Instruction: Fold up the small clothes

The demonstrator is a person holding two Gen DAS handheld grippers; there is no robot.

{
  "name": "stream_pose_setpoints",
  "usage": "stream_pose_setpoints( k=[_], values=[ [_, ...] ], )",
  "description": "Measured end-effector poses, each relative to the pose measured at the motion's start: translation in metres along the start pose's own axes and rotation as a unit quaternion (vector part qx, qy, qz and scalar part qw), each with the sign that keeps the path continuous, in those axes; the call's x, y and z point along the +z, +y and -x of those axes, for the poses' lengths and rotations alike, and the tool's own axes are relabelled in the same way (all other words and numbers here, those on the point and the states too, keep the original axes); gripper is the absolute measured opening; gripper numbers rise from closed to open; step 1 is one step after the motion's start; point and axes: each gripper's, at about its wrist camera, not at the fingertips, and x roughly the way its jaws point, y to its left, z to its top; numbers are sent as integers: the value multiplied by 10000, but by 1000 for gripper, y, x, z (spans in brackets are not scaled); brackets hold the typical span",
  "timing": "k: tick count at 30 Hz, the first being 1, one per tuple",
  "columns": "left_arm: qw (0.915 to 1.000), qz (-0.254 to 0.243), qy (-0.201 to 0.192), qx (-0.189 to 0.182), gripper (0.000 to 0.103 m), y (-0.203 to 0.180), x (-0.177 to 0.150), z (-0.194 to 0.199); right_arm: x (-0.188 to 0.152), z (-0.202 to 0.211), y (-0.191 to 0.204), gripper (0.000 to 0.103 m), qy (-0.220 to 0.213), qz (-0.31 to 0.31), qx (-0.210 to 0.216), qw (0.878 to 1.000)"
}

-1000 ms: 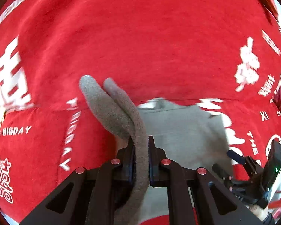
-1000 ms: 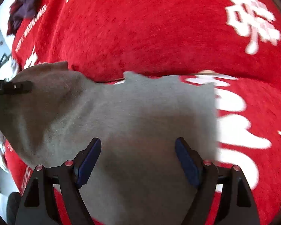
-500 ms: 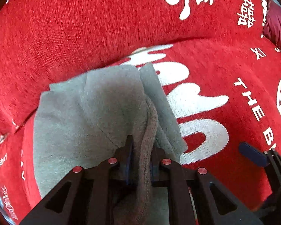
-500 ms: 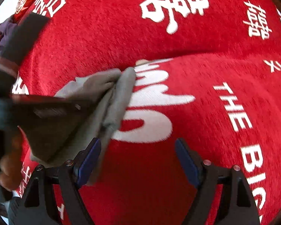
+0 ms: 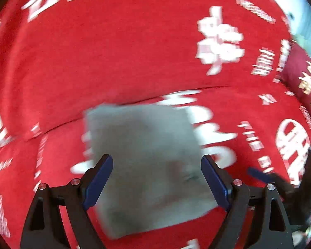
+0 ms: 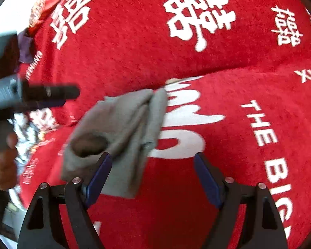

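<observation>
Your left gripper [image 5: 157,178] is opening above the folded grey garment [image 5: 147,161], which lies low centre on the red printed cover [image 5: 134,51]; its pads do not press it. Your right gripper [image 6: 153,179] stands open, empty, garment at its left finger.

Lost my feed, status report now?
Left gripper opening, nothing pinched; right gripper open, empty. Grey garment folded on red cover. Nothing blocking.
</observation>
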Motion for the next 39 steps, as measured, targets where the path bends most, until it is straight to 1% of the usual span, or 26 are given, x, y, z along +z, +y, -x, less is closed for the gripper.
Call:
stream_pose_setpoints(
  k=[2, 3, 4, 5, 6, 8, 12, 14, 16, 20, 22, 24, 25, 26, 27, 28, 29, 31, 32, 33, 34, 35, 36, 37, 38, 39],
  values=[
    [9983, 509, 52, 264, 88, 39, -15, -6, 1, -3, 9, 84, 94, -86, 422, 9990],
    [9963, 757, 120, 377, 88, 54, -23, -10, 2, -8, 14, 84, 201, -216, 767, 9966],
    [9922, 1098, 253, 539, 88, 74, -35, -20, 3, -13, 15, 84, 299, -365, 978, 9941],
    [9903, 1202, 348, 610, 87, 81, -39, -28, 3, -19, 15, 84, 402, -536, 1165, 9909],
    [9884, 1272, 457, 692, 87, 87, -45, -35, 5, -26, 15, 84, 507, -748, 1310, 9873],
    [9867, 1297, 564, 801, 88, 93, -54, -44, 11, -31, 15, 84, 500, -867, 1253, 9871],
    [9887, 1186, 671, 631, 88, 88, -66, -59, 29, -29, 22, 84, 506, -879, 1635, 9813],
    [9897, 1110, 695, 581, 88, 85, -69, -63, 40, -32, 27, 84, 539, -839, 1543, 9830],
    [9908, 1032, 717, 504, 88, 80, -72, -70, 52, -46, 26, 84, 696, -932, 1475, 9822],
    [9911, 1018, 723, 452, 88, 78, -76, -73, 82, -86, 19, 84, 857, -905, 884, 9883],
    [9911, 1039, 749, 363, 88, 81, -76, -73, 93, -116, 16, 83, 1111, -829, 460, 9893],
    [9917, 1006, 757, 259, 88, 83, -75, -74, 95, -137, 16, 79, 1308, -691, 290, 9886],
    [9920, 992, 754, 215, 88, 83, -75, -75, 95, -152, 18, 75, 1480, -593, 205, 9870],
    [9921, 993, 749, 136, 88, 85, -75, -76, 93, -157, 19, 56, 1555, -546, 191, 9861],
    [9920, 1008, 759, 10, 88, 86, -74, -77, 92, -163, 23, 24, 1631, -398, 123, 9857],
    [9911, 1036, 801, -222, 88, 88, -73, -78, 91, -167, 30, 20, 1663, -142, 84, 9859],
    [9904, 1059, 800, -395, 88, 88, -72, -77, 92, -164, 37, 19, 1575, 128, 1, 9874],
    [9865, 1162, 597, -987, 88, 91, -68, -69, 97, -151, 45, 18, 1312, 389, 58, 9906],
    [9849, 1196, 562, -1120, 88, 92, -67, -69, 101, -142, 44, 18, 1140, 426, 93, 9925],
    [9831, 1200, 634, -1225, 88, 90, -65, -73, 104, -139, 43, 18, 1053, 422, 80, 9935],
    [9819, 1140, 849, -1254, 88, 83, -64, -82, 108, -139, 38, 18, 997, 432, 32, 9941],
    [9809, 1069, 1029, -1258, 88, 79, -65, -91, 109, -141, 33, 18, 1053, 415, -7, 9936],
    [9822, 947, 1130, -1161, 88, 74, -66, -98, 108, -150, 28, 18, 1243, 367, -39, 9916],
    [9884, 712, 937, -956, 88, 66, -65, -94, 104, -161, 21, 19, 1472, 348, -152, 9884],
    [9904, 593, 900, -861, 88, 62, -64, -92, 101, -164, 21, 27, 1533, 408, -235, 9871],
    [9906, 580, 893, -857, 88, 61, -63, -90, 99, -163, 22, 32, 1527, 449, -262, 9869]
  ],
)
